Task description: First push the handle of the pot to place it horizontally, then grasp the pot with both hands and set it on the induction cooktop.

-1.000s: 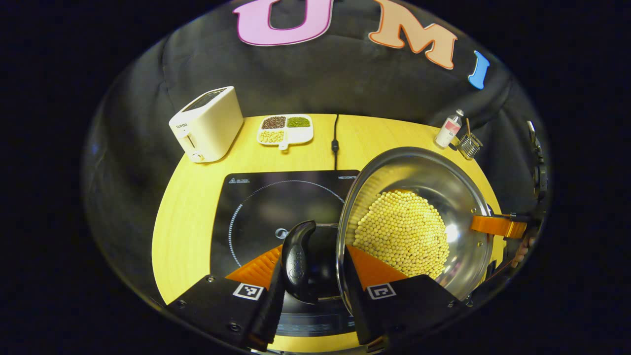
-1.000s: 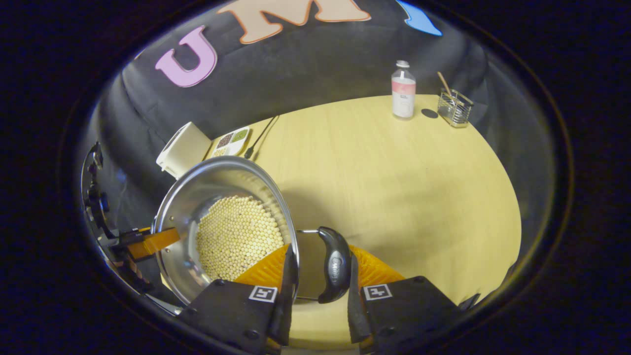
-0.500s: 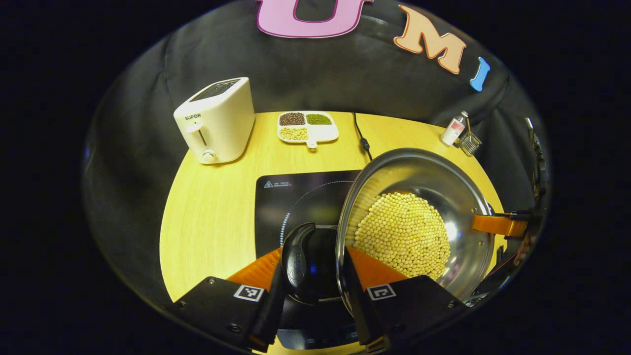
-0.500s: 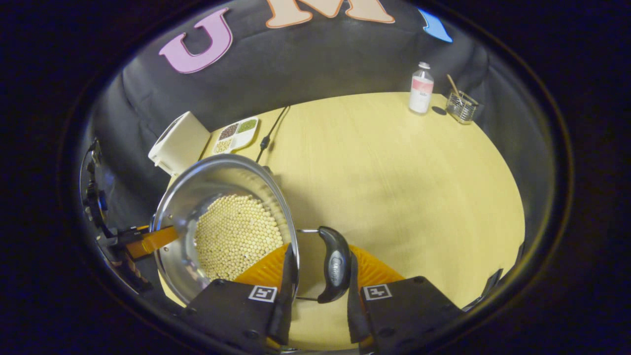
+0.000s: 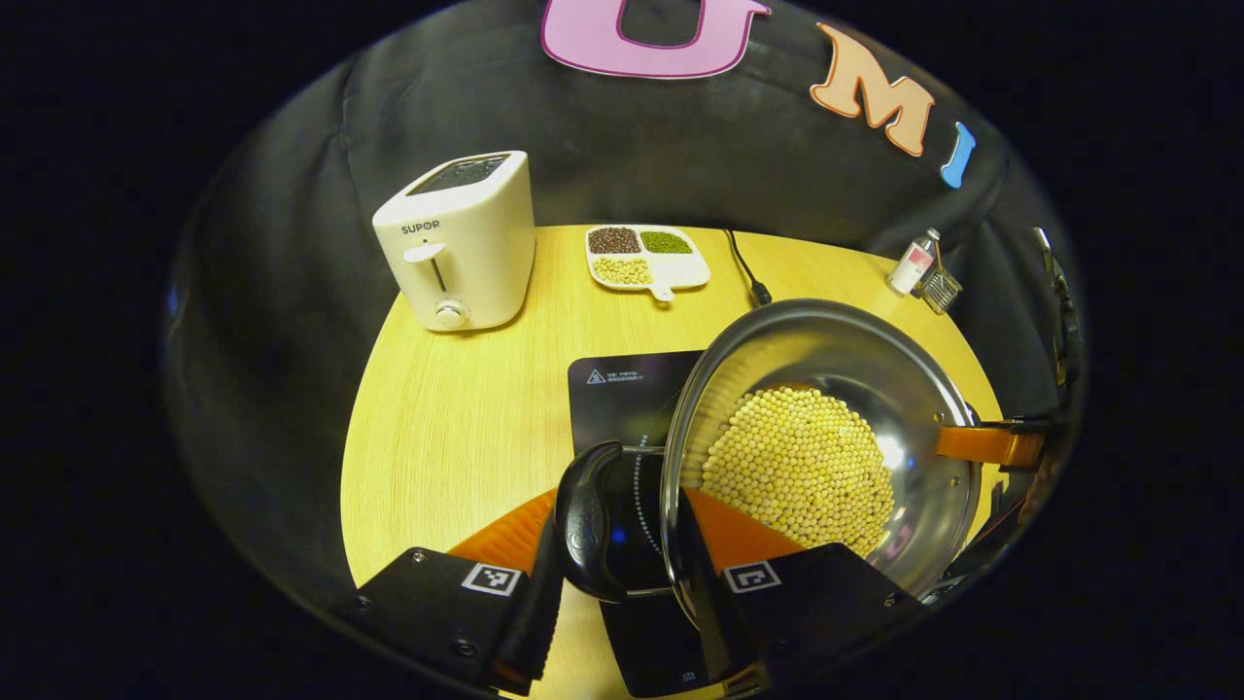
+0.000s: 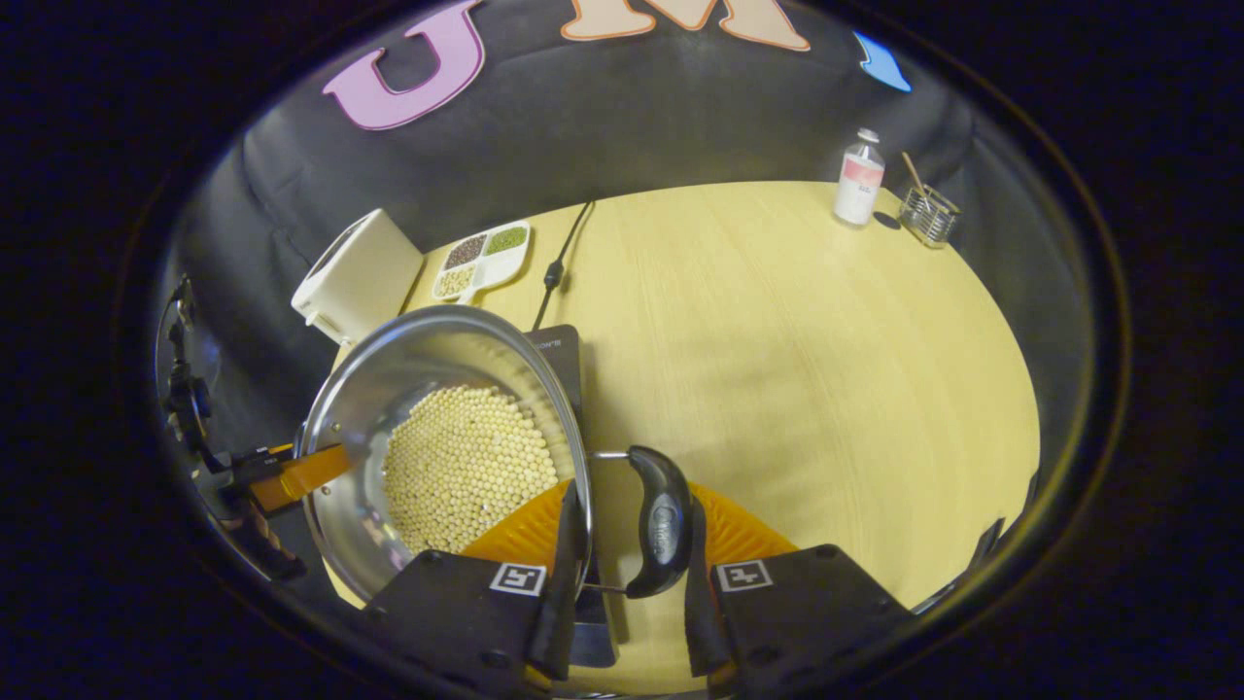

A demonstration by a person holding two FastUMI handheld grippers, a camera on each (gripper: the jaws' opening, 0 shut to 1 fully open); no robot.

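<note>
A steel pot (image 5: 826, 360) holding yellow beans (image 5: 797, 467) hangs above the wooden table (image 5: 457, 428), partly over the black induction cooktop (image 5: 627, 389). My left gripper (image 5: 614, 576) is shut on the pot's black left handle (image 5: 583, 520), with one finger outside the handle and the other inside the rim. In the right gripper view, my right gripper (image 6: 627, 574) is shut on the pot's other black handle (image 6: 661, 520) in the same way. The pot (image 6: 389, 379) covers most of the cooktop (image 6: 562, 352) there. Each view shows the opposite gripper's orange finger (image 5: 982, 444) (image 6: 303, 473) at the far rim.
A white toaster (image 5: 462, 243) stands at the back left of the table. A divided dish of beans (image 5: 646, 258) and the cooktop's cord (image 5: 743, 270) lie behind the cooktop. A small bottle (image 6: 859, 180) and a wire holder (image 6: 928, 214) stand at the far right corner.
Both grippers have carried the pot leftward. The cooktop has slid further under the pot, and its corner now shows past the rim in the right gripper view.
</note>
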